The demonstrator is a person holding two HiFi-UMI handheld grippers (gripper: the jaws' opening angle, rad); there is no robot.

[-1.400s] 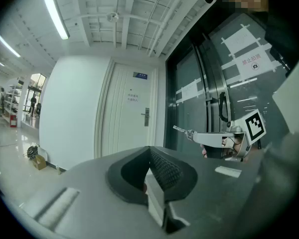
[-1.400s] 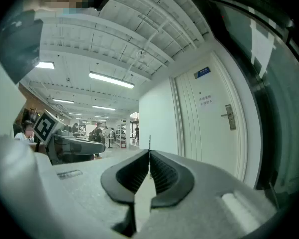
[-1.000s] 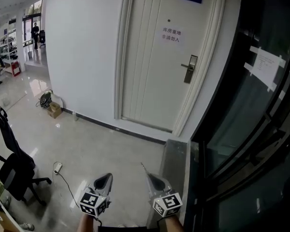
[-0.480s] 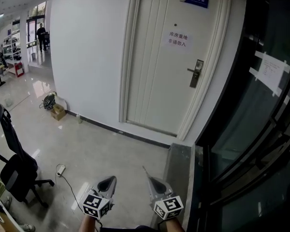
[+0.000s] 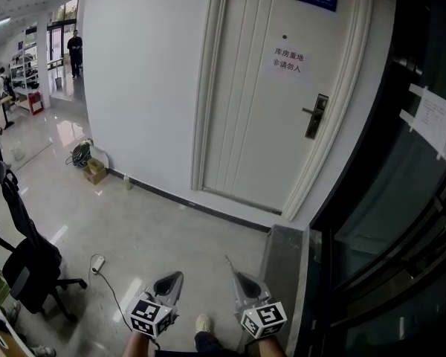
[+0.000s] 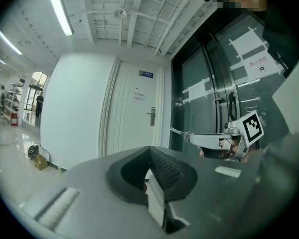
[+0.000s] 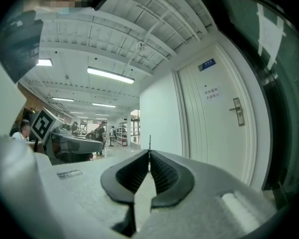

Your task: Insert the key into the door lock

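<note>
The white door [image 5: 271, 95] stands ahead, with its metal lock and lever handle [image 5: 316, 116] on its right side, still well away from both grippers. My right gripper [image 5: 236, 277] is low in the head view, shut on a thin metal key [image 5: 227, 262] that sticks out forward. In the right gripper view the key blade [image 7: 149, 142] rises from the closed pads, and the lock [image 7: 237, 111] is far off to the right. My left gripper [image 5: 172, 278] is beside it, shut and empty. The left gripper view shows the lock [image 6: 152, 116] and the key [image 6: 177, 131].
A dark glass wall [image 5: 401, 199] runs close along the right. A paper notice [image 5: 288, 59] hangs on the door. A black office chair [image 5: 22, 259], a floor cable [image 5: 97, 262] and a cardboard box [image 5: 95, 171] lie to the left. People stand far down the hall [image 5: 75, 50].
Both grippers have travelled forward toward the door, which looks nearer and sits further right in the head view. A shoe has come into view below. Both jaws stay shut.
</note>
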